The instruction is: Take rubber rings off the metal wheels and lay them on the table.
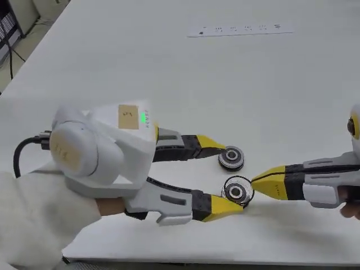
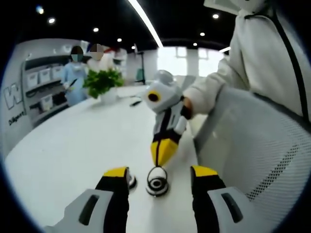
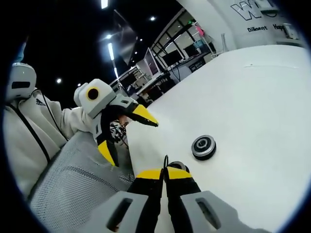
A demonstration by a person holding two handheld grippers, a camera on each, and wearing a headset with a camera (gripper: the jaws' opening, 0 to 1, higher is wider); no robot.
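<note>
fingers (image 3: 181,177) of right gripper (image 3: 164,171) tight on rubber ring (image 1: 227,185), left gripper's (image 1: 232,175) wide apart

L tongs (image 1: 230,175), R tongs (image 1: 254,181): yellow tips, blk; wheels (image 1: 231,158) silver, rings (image 1: 242,160) blk.

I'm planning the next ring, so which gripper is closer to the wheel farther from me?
Left. One jaw tip of the left gripper sits right beside the far wheel; the right gripper pinches the rubber ring at the nearer wheel, clearly farther off.
</note>
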